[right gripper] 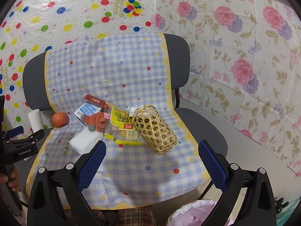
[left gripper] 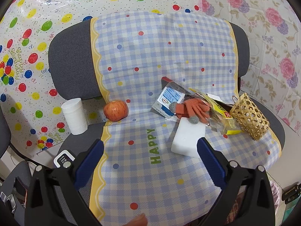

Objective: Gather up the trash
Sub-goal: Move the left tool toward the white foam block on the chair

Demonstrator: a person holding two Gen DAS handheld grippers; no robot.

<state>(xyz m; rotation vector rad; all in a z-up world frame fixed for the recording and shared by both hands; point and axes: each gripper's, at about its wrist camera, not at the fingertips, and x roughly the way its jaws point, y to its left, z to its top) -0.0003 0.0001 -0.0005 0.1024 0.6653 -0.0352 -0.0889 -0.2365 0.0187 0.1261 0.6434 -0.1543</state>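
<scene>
A pile of litter lies on the chair seat: a blue-and-white milk carton (left gripper: 167,101) (right gripper: 86,111), a red packet (right gripper: 94,99), a yellow snack wrapper (left gripper: 223,113) (right gripper: 122,120) and a white foam block (left gripper: 189,137) (right gripper: 85,140). An orange glove (left gripper: 191,111) (right gripper: 97,121) rests on the carton. My left gripper (left gripper: 150,145) (right gripper: 28,131) hovers open in front of the seat, its right finger just before the foam block. My right gripper (right gripper: 152,146) is open too, a little short of the tipped woven basket (right gripper: 156,130) (left gripper: 249,118). Neither holds anything.
The grey chair (right gripper: 207,128) wears a blue checked cloth (left gripper: 150,56). An apple (left gripper: 115,111) (right gripper: 60,119) and a white cup (left gripper: 75,116) (right gripper: 35,119) stand at the seat's left. A pink plastic bag (right gripper: 191,214) sits low right. A hand (right gripper: 11,177) grips the left tool's handle.
</scene>
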